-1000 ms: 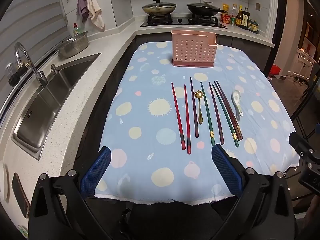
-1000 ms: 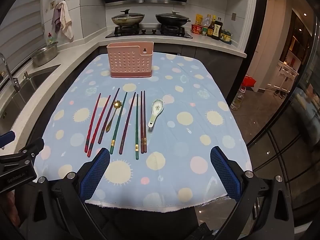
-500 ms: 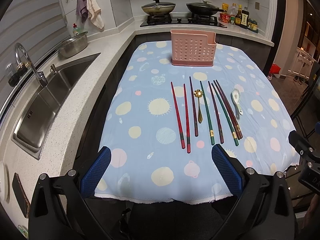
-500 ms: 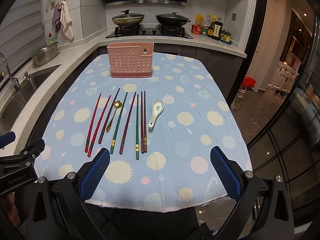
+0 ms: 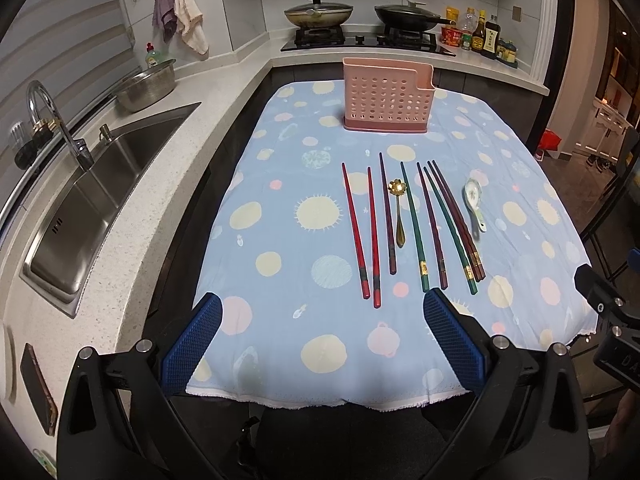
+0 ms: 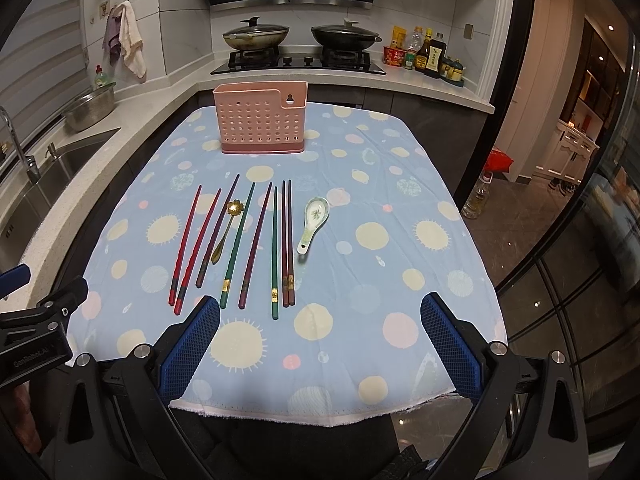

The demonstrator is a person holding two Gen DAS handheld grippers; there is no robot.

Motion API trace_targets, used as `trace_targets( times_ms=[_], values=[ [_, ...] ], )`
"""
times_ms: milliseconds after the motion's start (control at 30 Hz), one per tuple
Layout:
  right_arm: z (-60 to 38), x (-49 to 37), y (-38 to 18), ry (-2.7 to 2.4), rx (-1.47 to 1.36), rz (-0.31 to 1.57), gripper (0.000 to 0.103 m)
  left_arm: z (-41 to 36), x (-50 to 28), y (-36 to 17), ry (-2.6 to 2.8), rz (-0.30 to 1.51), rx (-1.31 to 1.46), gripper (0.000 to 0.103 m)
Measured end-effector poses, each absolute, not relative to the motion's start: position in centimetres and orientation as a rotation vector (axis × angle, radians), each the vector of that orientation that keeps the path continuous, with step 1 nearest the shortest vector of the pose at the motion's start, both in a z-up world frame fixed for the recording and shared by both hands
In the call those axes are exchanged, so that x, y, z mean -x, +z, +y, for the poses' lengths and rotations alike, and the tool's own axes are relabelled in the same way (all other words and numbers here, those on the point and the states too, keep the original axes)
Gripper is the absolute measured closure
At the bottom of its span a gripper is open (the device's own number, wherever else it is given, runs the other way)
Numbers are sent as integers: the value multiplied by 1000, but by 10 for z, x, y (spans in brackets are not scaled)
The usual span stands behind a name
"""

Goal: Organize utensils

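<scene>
Claws spread over dotted blue tablecloth; kitchen counter beside.

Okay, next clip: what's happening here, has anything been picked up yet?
Nothing has been picked up yet. A person holds two tools over the near edge of a table with a blue dotted cloth; the left tool and right tool are both open and empty. Chopsticks in red, purple, green and brown lie in a row, with a gold spoon among them and a ceramic spoon at the right end. The pink utensil holder stands at the far end, apparently empty.
</scene>
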State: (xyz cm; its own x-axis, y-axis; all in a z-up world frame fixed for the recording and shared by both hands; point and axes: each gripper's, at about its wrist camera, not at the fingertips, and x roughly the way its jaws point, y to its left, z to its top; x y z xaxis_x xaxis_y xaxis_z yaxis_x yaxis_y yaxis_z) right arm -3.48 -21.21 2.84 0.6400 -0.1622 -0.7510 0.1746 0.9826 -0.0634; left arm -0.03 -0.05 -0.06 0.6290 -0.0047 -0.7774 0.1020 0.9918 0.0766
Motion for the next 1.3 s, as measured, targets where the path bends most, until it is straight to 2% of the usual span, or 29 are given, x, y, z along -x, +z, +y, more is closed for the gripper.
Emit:
trace_targets(
  times_ms=[1300],
  values=[
    [-214, 33, 27, -191, -18, 858, 7, -3, -6, -3, -73, 895, -117, 7]
  ],
)
